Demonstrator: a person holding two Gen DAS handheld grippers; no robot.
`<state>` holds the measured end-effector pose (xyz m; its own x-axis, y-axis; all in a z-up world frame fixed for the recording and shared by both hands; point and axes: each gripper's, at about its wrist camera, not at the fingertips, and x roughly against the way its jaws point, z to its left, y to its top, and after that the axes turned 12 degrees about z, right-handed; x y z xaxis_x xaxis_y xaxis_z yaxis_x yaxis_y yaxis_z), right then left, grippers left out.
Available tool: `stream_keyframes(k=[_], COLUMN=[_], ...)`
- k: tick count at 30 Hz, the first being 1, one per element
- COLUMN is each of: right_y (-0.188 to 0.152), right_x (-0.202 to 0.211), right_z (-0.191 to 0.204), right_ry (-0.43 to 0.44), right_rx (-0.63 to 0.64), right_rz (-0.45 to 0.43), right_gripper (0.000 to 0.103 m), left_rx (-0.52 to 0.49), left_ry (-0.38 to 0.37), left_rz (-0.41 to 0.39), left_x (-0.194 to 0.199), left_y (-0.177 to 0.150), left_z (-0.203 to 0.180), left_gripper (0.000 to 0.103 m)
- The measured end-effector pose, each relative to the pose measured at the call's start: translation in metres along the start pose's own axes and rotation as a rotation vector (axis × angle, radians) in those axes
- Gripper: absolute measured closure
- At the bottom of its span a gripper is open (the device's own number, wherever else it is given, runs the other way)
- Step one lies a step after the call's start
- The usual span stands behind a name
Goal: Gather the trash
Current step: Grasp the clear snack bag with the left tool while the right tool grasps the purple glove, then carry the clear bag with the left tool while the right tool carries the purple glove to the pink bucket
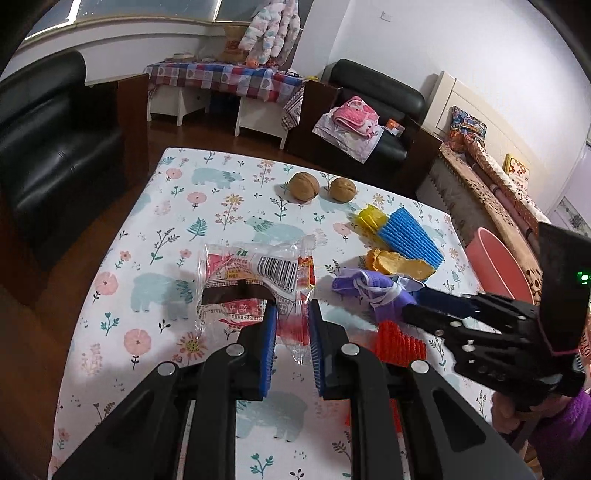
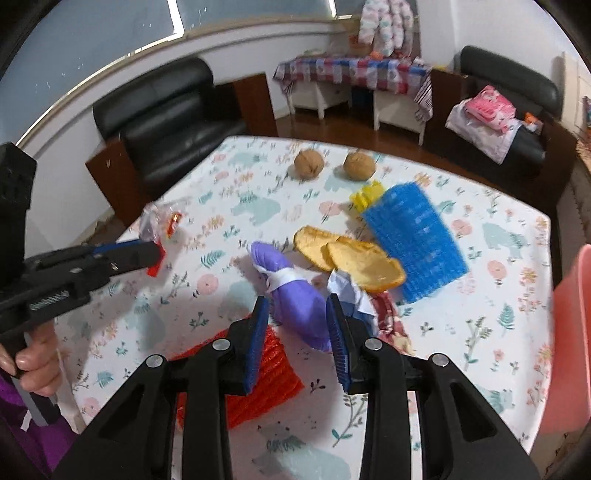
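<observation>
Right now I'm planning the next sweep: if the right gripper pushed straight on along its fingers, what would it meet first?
The purple mask already between the right gripper fingers; beyond it, probably the orange peel, though depth is unclear.

Home living room: black leather sofas (image 2: 162, 107), floral-clothed table (image 1: 155, 229), hanging jacket (image 1: 271, 27).

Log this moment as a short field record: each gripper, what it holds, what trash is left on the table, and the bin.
left gripper: shut on plastic wrapper
right gripper: shut on purple glove
table: floral cloth
loose on table: two walnuts, blue foam net, yellow foam net, orange peel, red foam net
pink bin: beside table's right edge
</observation>
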<state>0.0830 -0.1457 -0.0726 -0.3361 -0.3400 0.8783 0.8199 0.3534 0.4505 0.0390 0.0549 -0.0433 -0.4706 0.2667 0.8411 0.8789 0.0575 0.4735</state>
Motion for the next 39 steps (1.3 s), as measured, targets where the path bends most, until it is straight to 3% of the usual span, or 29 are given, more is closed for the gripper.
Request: stream_keyframes(k=[3, 22, 24, 27, 39], right_y=[0.003, 0.006, 0.005, 0.001, -0.022], right_x=[-0.007, -0.013, -0.011, -0.005, 0.046], right_z=[0.0, -0.007, -0.008, -0.009, -0.026], right_ry=[-0.034, 0.025, 0.034, 0.049, 0.128], right_rx=[0.012, 0.013, 0.01, -0.01, -0.154], right_rz=[-0.006, 0.018, 0.019, -0.004, -0.142], right_gripper=[0.07, 0.069, 0.074, 0.081, 0.081], left_rx=[0.006, 0.01, 0.006, 0.007, -0.027], left_ry=[-0.004, -0.012, -0.009, -0.005, -0.015], left_rz=[0.004, 0.003, -0.002, -0.007, -0.025], left_x=[-0.002, 0.001, 0.003, 0.006, 0.016], left_y=[0.001, 0.002, 0.002, 0.002, 0.002], left_z=[0.003, -0.001, -0.003, -0.005, -0.022], left_gripper=[0.087, 0.087, 0.087, 0.087, 0.087])
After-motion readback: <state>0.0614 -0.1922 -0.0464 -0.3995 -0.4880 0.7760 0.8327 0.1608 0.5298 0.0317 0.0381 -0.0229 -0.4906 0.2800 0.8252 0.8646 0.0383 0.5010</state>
